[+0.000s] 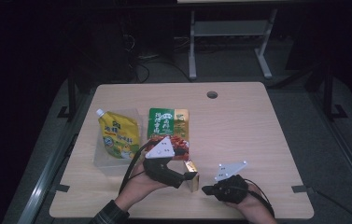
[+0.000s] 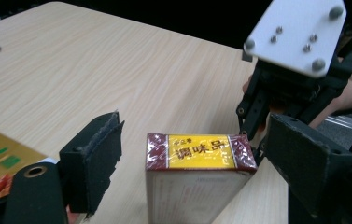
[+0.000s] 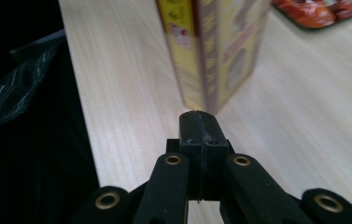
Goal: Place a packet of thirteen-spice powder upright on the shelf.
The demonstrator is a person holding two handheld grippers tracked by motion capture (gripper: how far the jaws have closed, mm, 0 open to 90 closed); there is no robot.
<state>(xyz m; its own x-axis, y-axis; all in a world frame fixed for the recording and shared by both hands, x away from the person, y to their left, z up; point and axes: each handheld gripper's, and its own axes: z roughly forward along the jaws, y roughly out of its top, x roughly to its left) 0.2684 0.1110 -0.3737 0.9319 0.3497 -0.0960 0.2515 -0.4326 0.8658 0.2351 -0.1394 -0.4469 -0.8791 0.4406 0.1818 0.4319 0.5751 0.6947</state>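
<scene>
Two spread jaws of the left gripper (image 2: 190,161) flank the upright seasoning box (image 2: 197,179), empty; the right gripper (image 3: 200,135), clenched on nothing, sits at the box's three o'clock.

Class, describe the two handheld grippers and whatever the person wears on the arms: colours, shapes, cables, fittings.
Both the left gripper and right gripper are black, each topped by a pale three-cornered plate with screws and trailing a black cable. The jaws are flat, rough black blocks on black links with brass-coloured rivets. The left forearm wears a dark plaid sleeve.
</scene>
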